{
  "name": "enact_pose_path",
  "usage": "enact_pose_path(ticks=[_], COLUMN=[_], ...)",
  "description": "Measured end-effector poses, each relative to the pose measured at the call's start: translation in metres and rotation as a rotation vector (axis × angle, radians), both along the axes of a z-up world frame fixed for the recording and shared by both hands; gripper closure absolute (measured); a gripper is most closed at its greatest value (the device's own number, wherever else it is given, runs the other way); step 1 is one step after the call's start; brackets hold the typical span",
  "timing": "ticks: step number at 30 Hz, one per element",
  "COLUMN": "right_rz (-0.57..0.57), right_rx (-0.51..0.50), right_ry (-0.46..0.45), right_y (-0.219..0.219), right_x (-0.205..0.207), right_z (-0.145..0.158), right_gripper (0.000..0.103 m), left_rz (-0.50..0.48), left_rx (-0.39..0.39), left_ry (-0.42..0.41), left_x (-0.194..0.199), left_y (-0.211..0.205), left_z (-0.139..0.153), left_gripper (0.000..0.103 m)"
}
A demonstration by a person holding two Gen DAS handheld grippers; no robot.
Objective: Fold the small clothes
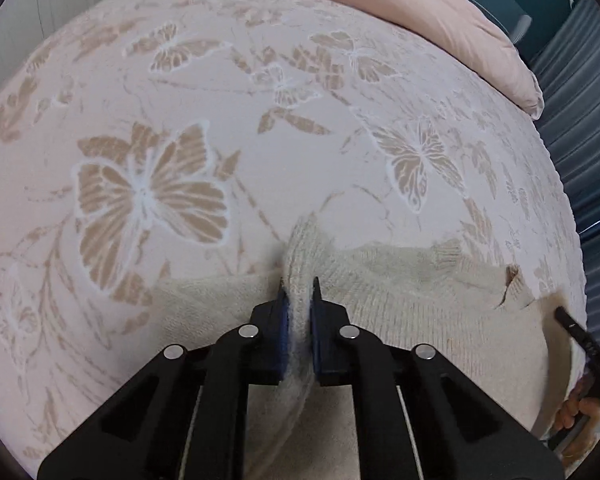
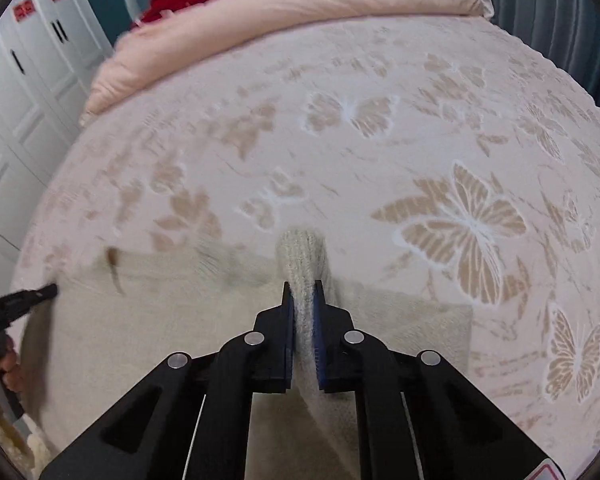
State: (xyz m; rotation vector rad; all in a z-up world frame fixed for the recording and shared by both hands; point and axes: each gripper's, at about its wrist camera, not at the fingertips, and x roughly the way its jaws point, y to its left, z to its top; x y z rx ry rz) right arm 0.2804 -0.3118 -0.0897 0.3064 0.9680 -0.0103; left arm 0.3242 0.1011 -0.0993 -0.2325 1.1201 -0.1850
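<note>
A cream knitted sweater (image 1: pixel 412 304) lies spread on a pink bedspread with butterfly patterns (image 1: pixel 148 196). My left gripper (image 1: pixel 299 290) is shut on a bunched ribbed edge of the sweater, which pokes up past the blue pads. In the right wrist view the same cream sweater (image 2: pixel 148 320) stretches to the left, and my right gripper (image 2: pixel 303 292) is shut on another ribbed fold of it. Each view catches the other gripper at its side edge: the right gripper (image 1: pixel 572 326) and the left gripper (image 2: pixel 24 300), both at the sweater's border. A small brown label (image 1: pixel 512 274) shows at the neckline.
A pink duvet (image 2: pixel 300 4) is rolled along the far side of the bed. White wardrobe doors (image 2: pixel 24 92) stand to the left, grey-blue curtains (image 1: pixel 580 120) to the right. Something red (image 2: pixel 176 0) lies beyond the duvet. A hand (image 2: pixel 8 368) holds the left gripper's handle.
</note>
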Motion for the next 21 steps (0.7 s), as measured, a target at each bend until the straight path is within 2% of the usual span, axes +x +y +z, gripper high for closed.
enact_pose_path(ticks=[2, 4, 6, 8, 9, 10, 12, 13, 15, 17, 18, 20, 21], right_rz=[-0.03, -0.091, -0.136, -0.138, -0.145, -0.148, -0.172, -0.175, -0.141, -0.042, 0.026, 0.151, 0.203], right_rx=[0.024, 0.048, 0.01, 0.013, 0.008, 0.019, 0.01, -0.017, -0.068, -0.03, 0.015, 0.109, 0.144], right_ry=[-0.1, -0.136, -0.035, 0.112, 0.14, 0.123, 0.064, 0.031, -0.069, -0.124, -0.116, -0.073, -0.046], right_y=[-0.01, -0.031, -0.049, -0.058, -0.058, -0.057, -0.05, -0.044, -0.021, 0.015, 0.038, 0.087, 0.109], right_x=[-0.005, -0.003, 0.014, 0.025, 0.024, 0.019, 0.006, -0.002, -0.019, -0.027, -0.026, -0.022, -0.02], right_z=[0.027, 0.029, -0.002, -0.046, -0.055, -0.055, -0.037, -0.024, 0.005, 0.021, 0.021, 0.01, 0.0], right_gripper=[0.095, 0.095, 0.095, 0.095, 0.095, 0.094, 0.086, 0.086, 0.085, 0.085, 0.085, 0.085, 0.085], left_rz=[-0.007, 0.018, 0.048, 0.066, 0.069, 0.076, 0.093, 0.094, 0.079, 0.05, 0.035, 0.009, 0.007], left_rx=[0.019, 0.02, 0.065, 0.116, 0.129, 0.119, 0.078, 0.067, 0.073, 0.082, 0.068, 0.035, 0.039], left_ry=[-0.062, -0.067, -0.033, 0.041, 0.082, 0.088, 0.049, 0.027, -0.052, -0.107, -0.118, -0.101, -0.076], left_x=[0.001, 0.01, 0.025, 0.036, 0.037, 0.034, 0.023, 0.015, -0.007, -0.03, -0.042, -0.062, -0.072], left_y=[0.0, 0.004, 0.005, 0.007, 0.008, 0.01, 0.013, 0.013, 0.006, -0.011, -0.022, -0.046, -0.058], left_z=[0.017, 0.021, 0.007, -0.019, -0.031, -0.034, -0.018, -0.006, 0.022, 0.043, 0.048, 0.047, 0.039], left_gripper=[0.095, 0.095, 0.095, 0.095, 0.094, 0.093, 0.091, 0.09, 0.09, 0.088, 0.085, 0.066, 0.064])
